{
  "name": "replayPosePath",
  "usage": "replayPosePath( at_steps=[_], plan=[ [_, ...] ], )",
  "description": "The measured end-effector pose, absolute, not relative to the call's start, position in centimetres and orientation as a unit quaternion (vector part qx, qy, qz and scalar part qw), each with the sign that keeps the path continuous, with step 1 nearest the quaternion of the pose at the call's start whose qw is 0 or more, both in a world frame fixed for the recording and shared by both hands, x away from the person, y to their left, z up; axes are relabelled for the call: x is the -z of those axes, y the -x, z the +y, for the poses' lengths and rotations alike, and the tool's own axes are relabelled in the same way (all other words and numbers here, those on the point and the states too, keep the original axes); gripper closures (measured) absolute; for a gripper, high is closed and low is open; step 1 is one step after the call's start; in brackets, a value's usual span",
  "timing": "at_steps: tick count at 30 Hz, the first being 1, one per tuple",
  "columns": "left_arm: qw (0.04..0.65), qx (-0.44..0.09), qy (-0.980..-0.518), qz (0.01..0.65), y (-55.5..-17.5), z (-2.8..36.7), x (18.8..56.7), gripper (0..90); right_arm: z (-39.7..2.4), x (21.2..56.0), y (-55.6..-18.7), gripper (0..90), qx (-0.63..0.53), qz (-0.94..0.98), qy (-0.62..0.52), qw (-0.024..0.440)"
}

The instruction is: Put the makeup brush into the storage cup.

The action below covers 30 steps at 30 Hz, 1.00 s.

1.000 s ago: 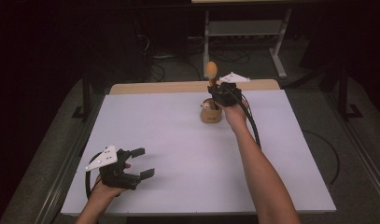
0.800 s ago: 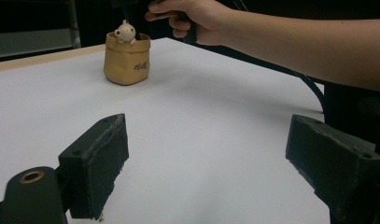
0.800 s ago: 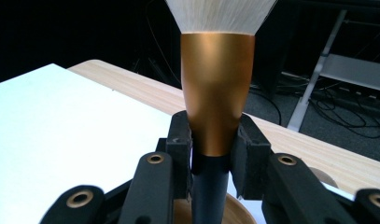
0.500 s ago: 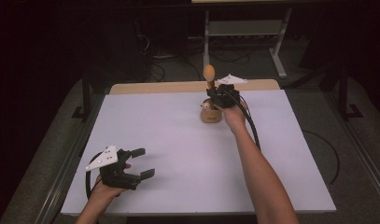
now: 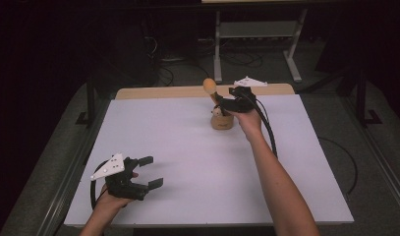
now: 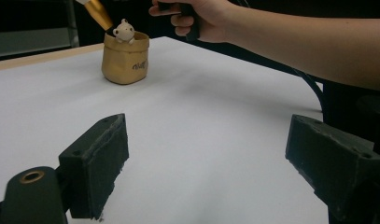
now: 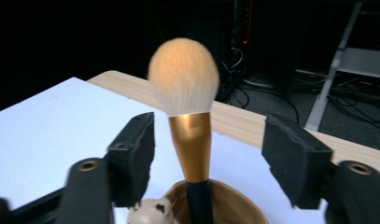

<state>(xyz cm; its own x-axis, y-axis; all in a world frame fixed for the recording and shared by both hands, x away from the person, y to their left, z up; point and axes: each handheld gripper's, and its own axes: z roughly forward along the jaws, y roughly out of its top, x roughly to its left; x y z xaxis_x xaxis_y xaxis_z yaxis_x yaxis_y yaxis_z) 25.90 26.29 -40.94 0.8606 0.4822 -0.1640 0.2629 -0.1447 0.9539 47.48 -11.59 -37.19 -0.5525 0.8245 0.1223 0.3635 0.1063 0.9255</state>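
1. Brush point(image 7: 187, 116) stands head-up in a small tan pouch point(image 5: 221, 121) at the far side of the table point(image 5: 187, 147).
2. Right gripper point(image 7: 208, 156) has just opened; its jaws flank the gold ferrule without touching.
3. Left gripper point(image 5: 151, 172) rests near-left, jaws wide, empty.

- Soft, fluffy peach bristles on the makeup brush point(image 7: 184, 77), glossy gold metal ferrule.
- Matt tan cloth pouch point(image 6: 125, 62).
- Smooth matt white table sheet point(image 5: 187, 142).
- Rough black foam gripper pads point(image 7: 134, 156).
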Motion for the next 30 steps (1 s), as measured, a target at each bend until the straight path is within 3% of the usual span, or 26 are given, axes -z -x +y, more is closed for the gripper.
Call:
replayPosePath(
  at_steps=[14, 30],
  plan=[
    [0.604, -0.094, -0.751, 0.251, -25.8, 26.3, 40.9, 12.8, -12.5, 36.6, -45.7, 13.4, -0.524, 0.721, -0.404, 0.207],
    [0.605, -0.094, -0.748, 0.255, -25.9, 26.4, 40.9, 12.8, -13.5, 36.9, -43.6, 7.2, -0.522, 0.727, -0.398, 0.203]
  ],
)
